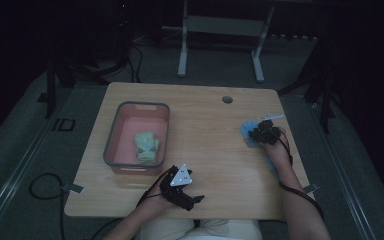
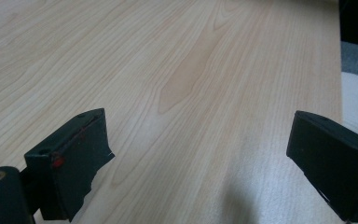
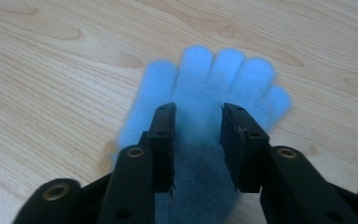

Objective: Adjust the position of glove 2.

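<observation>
high view dim, dark at its edges; both gripper views bright, evenly lit, with soft focus up close.

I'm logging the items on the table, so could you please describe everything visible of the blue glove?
The blue glove looks soft and fuzzy, with five rounded fingers spread flat. It lies on the wooden table near its right edge. The right gripper sits over its palm with a jaw either side; whether they pinch the fabric can't be told.

glove (image 3: pixel 209 88): showing bright blue, fuzzy
table (image 1: pixel 205 150): looking pale wood, wavy grain
bin (image 1: pixel 111 140): wearing grey rim, pinkish inside
bundle in bin (image 1: pixel 146 146): showing light green
jaws: looking black
</observation>
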The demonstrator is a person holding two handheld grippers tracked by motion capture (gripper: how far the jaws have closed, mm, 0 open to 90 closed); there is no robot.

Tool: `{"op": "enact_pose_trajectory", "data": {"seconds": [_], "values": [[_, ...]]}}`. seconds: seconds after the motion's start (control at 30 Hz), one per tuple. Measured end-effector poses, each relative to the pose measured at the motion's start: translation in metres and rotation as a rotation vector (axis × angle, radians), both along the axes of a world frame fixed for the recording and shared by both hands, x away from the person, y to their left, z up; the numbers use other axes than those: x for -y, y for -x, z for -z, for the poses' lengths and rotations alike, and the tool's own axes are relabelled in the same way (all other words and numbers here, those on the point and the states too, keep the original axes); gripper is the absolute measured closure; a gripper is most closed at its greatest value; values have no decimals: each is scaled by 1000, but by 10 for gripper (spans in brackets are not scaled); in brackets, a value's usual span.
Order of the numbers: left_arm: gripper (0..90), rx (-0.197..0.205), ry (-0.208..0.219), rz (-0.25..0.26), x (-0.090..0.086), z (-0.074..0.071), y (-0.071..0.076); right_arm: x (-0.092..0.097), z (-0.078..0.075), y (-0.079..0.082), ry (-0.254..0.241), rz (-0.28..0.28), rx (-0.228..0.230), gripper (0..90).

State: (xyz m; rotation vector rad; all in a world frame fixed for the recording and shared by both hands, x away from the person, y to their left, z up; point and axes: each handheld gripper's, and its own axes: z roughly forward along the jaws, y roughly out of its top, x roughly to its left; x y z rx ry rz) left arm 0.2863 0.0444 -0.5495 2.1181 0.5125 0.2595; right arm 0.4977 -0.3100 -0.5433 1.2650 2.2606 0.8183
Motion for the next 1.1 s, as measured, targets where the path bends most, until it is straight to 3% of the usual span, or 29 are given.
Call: {"op": "enact_pose_trajectory", "data": {"seconds": [0.17,0.33,0.5,0.7,0.9,1.1], "values": [[54,1,0,1,0,1,0,-4,2,1,-10,29,7,765],[54,0,-9,-1,1,4,0,-12,1,3,38,50,13,861],[54,12,-15,-6,0,3,1,-15,-9,5,10,91,14,881],[53,27,-16,-17,-2,1,1,-22,-45,19,-62,99,74,883],[53,20,-6,-22,-4,1,1,-48,-83,43,-70,64,137,884],[54,32,-16,-8,-2,3,4,-76,-102,74,-118,37,175,884]]}}
